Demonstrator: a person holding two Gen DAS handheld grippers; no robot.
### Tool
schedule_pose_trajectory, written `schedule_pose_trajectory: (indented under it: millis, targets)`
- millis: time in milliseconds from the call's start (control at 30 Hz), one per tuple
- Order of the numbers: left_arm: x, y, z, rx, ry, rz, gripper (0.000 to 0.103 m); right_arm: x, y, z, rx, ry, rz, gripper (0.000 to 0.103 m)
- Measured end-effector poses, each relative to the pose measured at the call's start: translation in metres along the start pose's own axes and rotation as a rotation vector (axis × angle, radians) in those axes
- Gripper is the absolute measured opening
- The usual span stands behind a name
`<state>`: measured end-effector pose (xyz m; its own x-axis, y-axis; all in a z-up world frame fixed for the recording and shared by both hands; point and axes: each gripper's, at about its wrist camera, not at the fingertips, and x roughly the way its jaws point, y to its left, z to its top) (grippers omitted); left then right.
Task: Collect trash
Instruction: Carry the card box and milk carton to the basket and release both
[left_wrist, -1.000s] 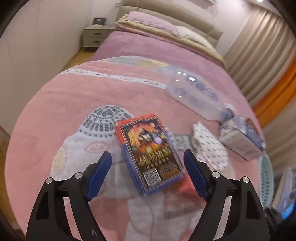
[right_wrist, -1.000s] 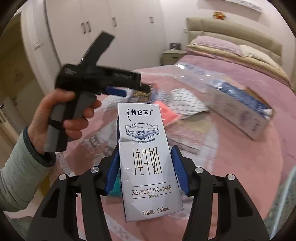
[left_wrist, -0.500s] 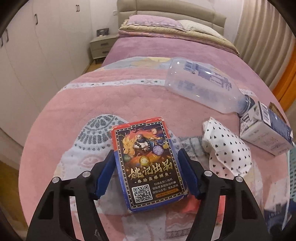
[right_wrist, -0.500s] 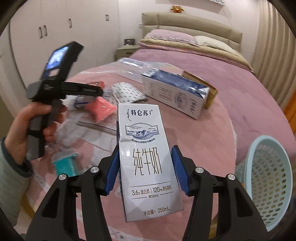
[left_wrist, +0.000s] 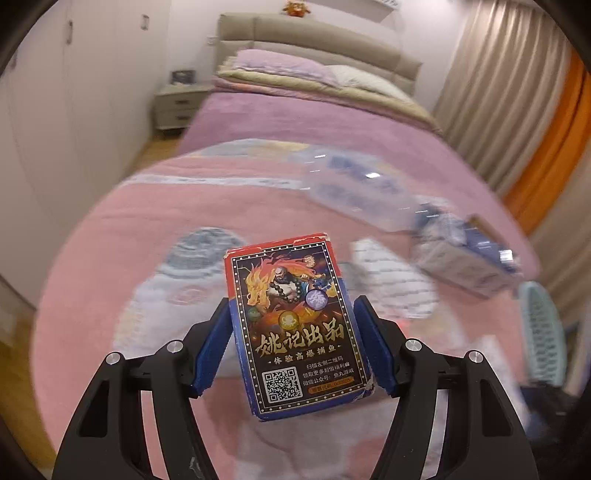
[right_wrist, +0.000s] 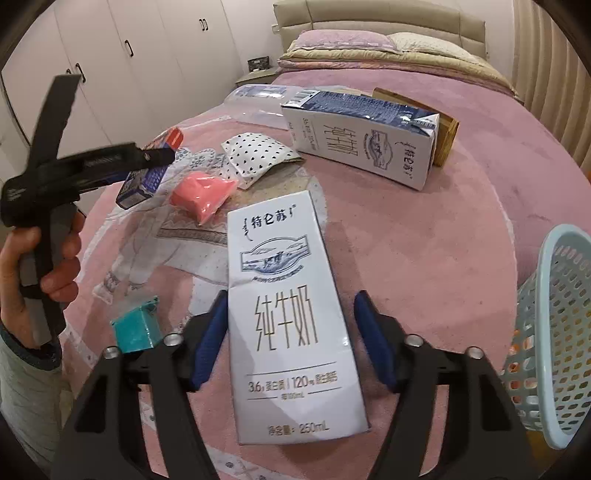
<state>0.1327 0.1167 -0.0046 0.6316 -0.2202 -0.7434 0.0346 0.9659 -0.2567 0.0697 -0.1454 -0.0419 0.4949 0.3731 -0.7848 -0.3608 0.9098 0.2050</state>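
Blue pads of our left gripper (left_wrist: 291, 345) pinch a card box (left_wrist: 293, 325) above the bed. Our right gripper (right_wrist: 291, 341) stands open, a gap on one side of the milk carton (right_wrist: 291, 317); we should release over the basket (right_wrist: 554, 332).

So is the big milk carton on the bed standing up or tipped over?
Tipped over: the big milk carton lies lengthwise on the pink bedspread, its printing sideways and its folded top pointing right.
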Motion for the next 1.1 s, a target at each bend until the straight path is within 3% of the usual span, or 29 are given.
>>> schedule_pose_trajectory:
  millis: [100, 267, 467, 733, 900, 1100]
  targets:
    - [-0.012, -0.011, -0.001, -0.006, -0.004, -0.138, 0.064, -0.004, 0.003, -0.001, -0.019, 0.011, 0.0, 0.053]
    - [-0.034, -0.051, -0.006, 0.053, -0.032, -0.31, 0.064, -0.028, -0.005, 0.003, -0.001, -0.049, -0.031, 0.051]
    - [-0.047, -0.113, -0.006, 0.162, -0.059, -0.374, 0.064, -0.075, -0.041, 0.005, 0.076, -0.156, -0.105, 0.051]
    - [-0.031, -0.215, -0.007, 0.345, -0.052, -0.358, 0.064, -0.128, -0.101, 0.003, 0.158, -0.262, -0.276, 0.051]
    - [-0.009, -0.28, -0.018, 0.418, -0.015, -0.389, 0.064, -0.148, -0.151, -0.003, 0.233, -0.291, -0.383, 0.051]
    - [0.027, -0.332, -0.031, 0.459, 0.051, -0.432, 0.064, -0.155, -0.219, -0.018, 0.395, -0.287, -0.414, 0.051]
